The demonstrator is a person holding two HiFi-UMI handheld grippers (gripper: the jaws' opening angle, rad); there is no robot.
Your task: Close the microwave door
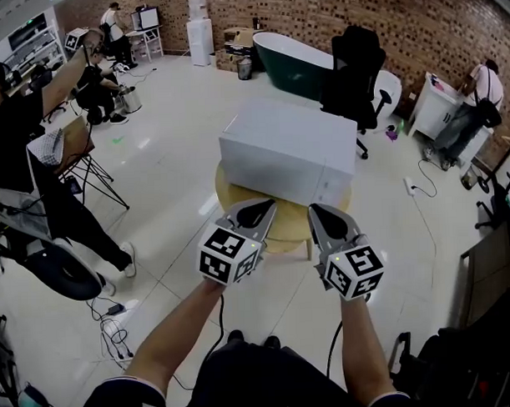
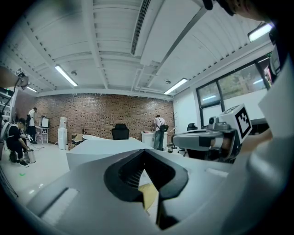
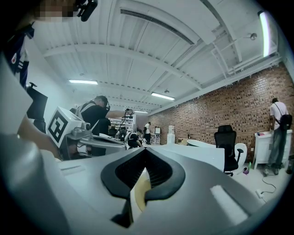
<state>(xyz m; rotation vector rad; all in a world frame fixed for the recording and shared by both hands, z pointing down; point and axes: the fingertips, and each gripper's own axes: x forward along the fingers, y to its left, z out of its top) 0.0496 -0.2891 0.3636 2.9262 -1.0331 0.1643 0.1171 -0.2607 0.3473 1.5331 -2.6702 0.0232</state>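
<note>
Both grippers, left gripper and right gripper, are closed and empty, just near of the white boxy microwave on the round wooden table. Its door probably swings lightly and stays rigid; push its free edge.

**What is here, counted**

One white microwave. One round wooden table. Two grippers: one left gripper, one right gripper. One black office chair, one dark bathtub, one water dispenser. Four bystanders stand around the room.
</note>
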